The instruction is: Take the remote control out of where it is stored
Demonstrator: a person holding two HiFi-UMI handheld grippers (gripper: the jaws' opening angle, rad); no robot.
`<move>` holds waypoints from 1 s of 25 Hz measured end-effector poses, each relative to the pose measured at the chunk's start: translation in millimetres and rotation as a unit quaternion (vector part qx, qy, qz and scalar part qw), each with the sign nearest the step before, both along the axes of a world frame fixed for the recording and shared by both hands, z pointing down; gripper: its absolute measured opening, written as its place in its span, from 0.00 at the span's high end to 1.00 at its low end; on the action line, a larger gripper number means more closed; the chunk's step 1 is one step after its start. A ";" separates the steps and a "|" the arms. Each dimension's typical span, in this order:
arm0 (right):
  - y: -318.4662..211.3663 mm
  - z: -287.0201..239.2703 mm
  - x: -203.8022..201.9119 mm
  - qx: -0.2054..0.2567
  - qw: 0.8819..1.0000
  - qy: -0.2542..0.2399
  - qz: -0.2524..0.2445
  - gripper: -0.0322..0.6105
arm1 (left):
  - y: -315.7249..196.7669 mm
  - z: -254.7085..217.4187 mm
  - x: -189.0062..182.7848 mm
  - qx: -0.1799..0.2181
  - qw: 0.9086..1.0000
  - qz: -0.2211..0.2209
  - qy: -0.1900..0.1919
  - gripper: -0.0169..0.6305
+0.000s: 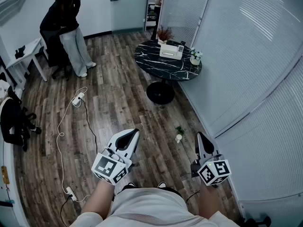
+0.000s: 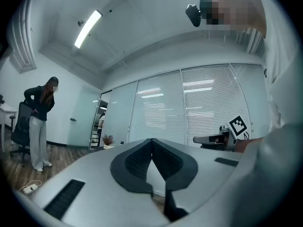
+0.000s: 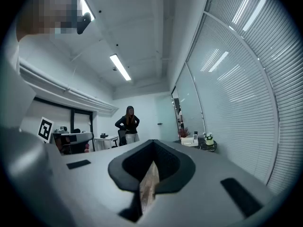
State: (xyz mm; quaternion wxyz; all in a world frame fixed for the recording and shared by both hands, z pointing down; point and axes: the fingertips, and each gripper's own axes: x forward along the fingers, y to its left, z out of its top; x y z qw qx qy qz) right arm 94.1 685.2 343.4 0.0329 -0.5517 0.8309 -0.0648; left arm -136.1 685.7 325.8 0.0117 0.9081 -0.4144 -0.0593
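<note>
A round black marble table [image 1: 163,66] stands far ahead on the wood floor. A white holder [image 1: 171,51] sits on it, with a slim dark remote-like thing [image 1: 181,47] upright at its right end. The right gripper view shows the same holder [image 3: 188,140], small and distant. Both grippers are held close to the person's body, far from the table, pointing forward. My left gripper [image 1: 134,133] [image 2: 151,141] is shut with nothing between its pads. My right gripper [image 1: 200,135] [image 3: 152,142] is shut and empty too.
A small white flower pot [image 1: 194,59] and a dried plant [image 1: 164,33] share the table. A person [image 1: 68,27] stands by an office chair at the back left. A white cable with a power strip [image 1: 77,99] trails over the floor. Blind-covered glass walls [image 1: 246,70] run along the right.
</note>
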 end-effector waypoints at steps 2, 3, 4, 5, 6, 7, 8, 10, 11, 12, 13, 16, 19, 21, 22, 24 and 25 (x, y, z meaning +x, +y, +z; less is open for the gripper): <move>-0.1 3.6 -0.5 0.000 1.000 0.000 0.000 0.93 | -0.1 3.8 -0.7 -0.002 1.000 0.000 0.000 0.96; 0.1 4.8 -1.3 0.000 1.000 0.000 0.000 0.93 | 0.1 5.2 -1.2 -0.002 1.000 0.000 0.000 0.96; 0.5 5.3 -2.6 0.000 1.000 0.000 0.000 0.93 | 0.7 6.1 -2.1 -0.002 1.000 0.000 0.001 0.96; 1.1 5.2 -4.4 0.000 1.000 0.001 0.000 0.93 | 1.4 6.4 -3.1 -0.002 1.000 0.001 0.001 0.96; 1.8 4.8 -6.4 0.000 1.000 0.002 -0.001 0.93 | 2.1 6.3 -4.0 -0.002 1.000 0.002 0.002 0.96; 2.3 4.5 -7.9 -0.001 1.000 0.003 -0.001 0.93 | 2.6 5.9 -4.5 -0.002 1.000 0.003 0.001 0.96; 2.9 4.4 -8.8 -0.002 1.000 0.004 0.000 0.93 | 2.9 5.5 -4.7 -0.003 1.000 0.004 0.001 0.96; 3.9 4.9 -9.6 -0.003 1.000 0.004 0.002 0.93 | 3.4 5.0 -4.8 -0.004 1.000 0.006 -0.001 0.96; 4.2 4.9 -10.0 -0.003 1.000 0.002 0.002 0.93 | 3.5 4.6 -5.0 -0.003 1.000 0.007 -0.001 0.96; 4.3 4.7 -10.6 -0.002 1.000 -0.001 0.002 0.93 | 3.7 4.0 -5.5 -0.003 1.000 0.007 0.000 0.96; 4.4 4.6 -11.6 -0.002 1.000 -0.004 0.000 0.93 | 3.8 3.4 -6.4 -0.003 1.000 0.008 0.001 0.96; 3.4 7.0 -19.3 -0.007 1.000 -0.010 -0.007 0.93 | 4.4 4.0 -12.6 -0.005 1.000 0.009 0.001 0.96; 6.8 12.9 -34.5 -0.013 0.999 -0.040 -0.020 0.93 | 9.0 9.4 -27.1 -0.008 1.000 0.011 -0.003 0.96; 7.7 20.1 -44.2 -0.022 0.998 -0.062 -0.024 0.93 | 9.8 14.9 -39.9 -0.010 1.000 0.010 -0.004 0.96; 6.2 24.5 -48.4 -0.028 0.997 -0.069 -0.023 0.93 | 8.1 18.1 -46.3 -0.012 1.000 0.008 -0.004 0.96; 2.2 31.6 -55.5 -0.040 0.996 -0.074 -0.022 0.93 | 3.3 23.3 -55.9 -0.021 1.000 0.007 -0.001 0.96; 0.3 33.7 -57.9 -0.045 0.996 -0.071 -0.022 0.93 | 1.7 25.0 -58.6 -0.025 1.000 0.008 0.000 0.96</move>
